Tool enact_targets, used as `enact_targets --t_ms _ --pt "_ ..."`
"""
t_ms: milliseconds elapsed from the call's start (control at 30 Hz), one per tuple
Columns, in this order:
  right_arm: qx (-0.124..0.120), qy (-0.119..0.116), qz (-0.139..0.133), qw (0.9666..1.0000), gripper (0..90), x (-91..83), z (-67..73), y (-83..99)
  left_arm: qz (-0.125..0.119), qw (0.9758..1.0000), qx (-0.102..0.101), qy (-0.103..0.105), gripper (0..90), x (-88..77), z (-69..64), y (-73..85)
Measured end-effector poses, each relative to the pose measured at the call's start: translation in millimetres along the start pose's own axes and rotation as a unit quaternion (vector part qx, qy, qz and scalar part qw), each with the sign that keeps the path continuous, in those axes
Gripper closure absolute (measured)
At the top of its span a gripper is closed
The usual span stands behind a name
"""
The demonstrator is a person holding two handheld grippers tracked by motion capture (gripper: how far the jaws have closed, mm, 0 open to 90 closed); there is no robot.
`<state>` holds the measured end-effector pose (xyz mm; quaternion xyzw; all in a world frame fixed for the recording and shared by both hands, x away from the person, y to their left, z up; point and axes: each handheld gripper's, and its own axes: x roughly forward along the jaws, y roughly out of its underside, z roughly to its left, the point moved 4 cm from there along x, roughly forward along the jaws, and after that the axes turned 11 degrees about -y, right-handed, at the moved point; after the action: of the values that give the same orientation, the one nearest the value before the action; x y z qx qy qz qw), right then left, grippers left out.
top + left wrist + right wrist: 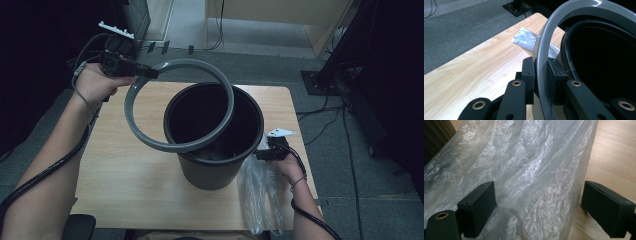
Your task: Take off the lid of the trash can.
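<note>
A light wooden table (pixel 125 170) stands on grey carpet in a dim room, with dark curtains to the left and right, a pale wooden furniture base beyond the far edge and a black stand foot with cables off the far right corner. A dark grey bin (pixel 214 135) sits upright near the middle of the table, slightly toward the right edge, its mouth open and its inside dark. A clear plastic bag (pixel 260 192) lies crumpled on the table between the bin and the right edge, reaching down to the near edge.

The left gripper (pixel 142 71) is held above the far left corner of the table, and its jaws are clamped on the grey ring (pixel 145 132), one pad on each face of the band, as the left gripper view shows (pixel 541 75). The ring hangs tilted: its gripped side is raised over the far left part of the table, while its opposite side overlaps the bin's mouth and seems to rest on the bin's rim.

The right gripper (pixel 260 154) sits low beside the bin's right wall, just above the bag. Its jaws stand wide apart with the bag (pixel 531 177) lying between them, neither pad pressing on the plastic
</note>
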<state>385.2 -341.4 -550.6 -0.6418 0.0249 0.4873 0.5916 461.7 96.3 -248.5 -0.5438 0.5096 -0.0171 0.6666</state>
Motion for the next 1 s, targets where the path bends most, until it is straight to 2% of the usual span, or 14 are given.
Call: enact_targets --t_ms 333,667,1000 --pt "-0.003 0.002 0.001 1.0000 12.0 0.1 -0.1 -0.1 -0.005 0.9999 -0.005 -0.012 77.2 -14.6 9.9 2.7" --pt "0.003 -0.003 -0.002 1.0000 12.1 -0.6 -0.6 0.1 -0.003 0.9996 -0.017 -0.021 77.2 -20.3 20.8 14.2" --pt "-0.002 0.002 0.001 1.0000 12.0 -0.1 -0.2 0.1 -0.001 0.9992 -0.028 -0.030 77.2 -28.0 30.6 25.1"
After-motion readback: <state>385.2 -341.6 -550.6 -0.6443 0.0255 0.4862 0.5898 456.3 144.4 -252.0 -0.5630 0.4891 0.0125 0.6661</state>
